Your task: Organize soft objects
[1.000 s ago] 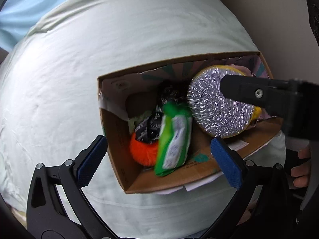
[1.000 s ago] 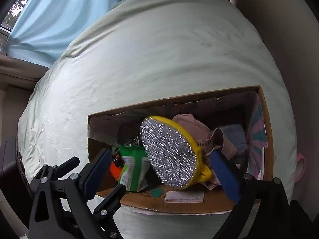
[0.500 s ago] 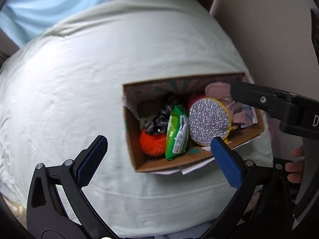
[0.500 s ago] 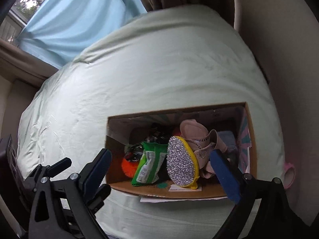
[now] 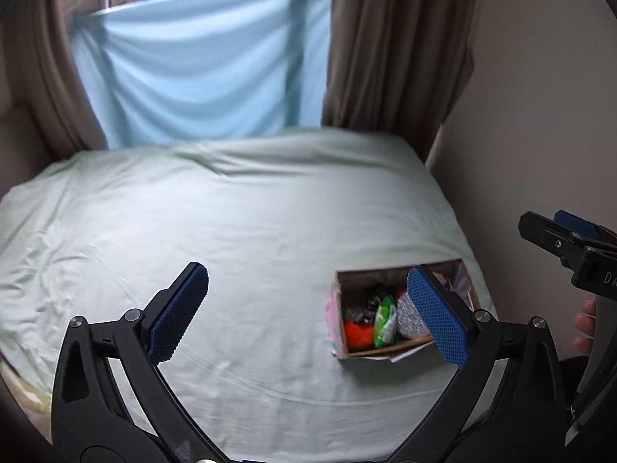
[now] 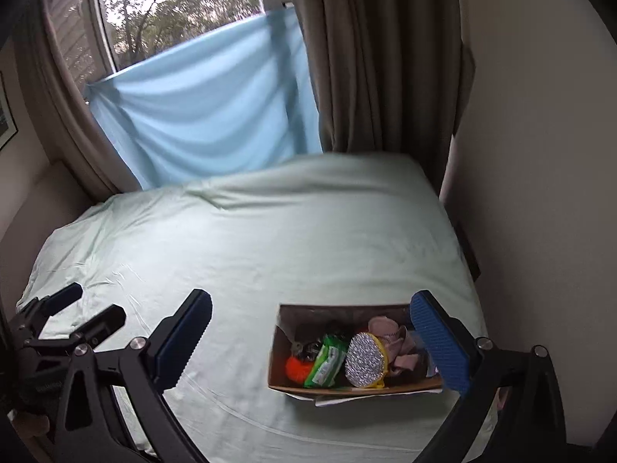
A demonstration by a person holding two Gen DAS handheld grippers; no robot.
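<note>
Fingers first: my left gripper (image 5: pixel 308 316) and my right gripper (image 6: pixel 316 341) both stand spread wide with nothing between the pads. Both have drawn well back from the cardboard box (image 6: pixel 281 347); half a second ago it filled much of each view, now it sits small. The box rests on the bed (image 6: pixel 270 239), near its right edge and toward the near end. Inside, from left to right: an orange pompom (image 6: pixel 296 367), a green wipes packet (image 6: pixel 327 360), and the silver scrubber (image 6: pixel 364 360) standing on edge, released where it was held a second ago, with pink fabric (image 6: pixel 389 341) behind it. No loose item shows on the sheet. I judge the sorting finished or nearly so. Beyond the bed hang a blue cloth (image 6: pixel 208 108) and brown curtains (image 6: pixel 378 58).
</note>
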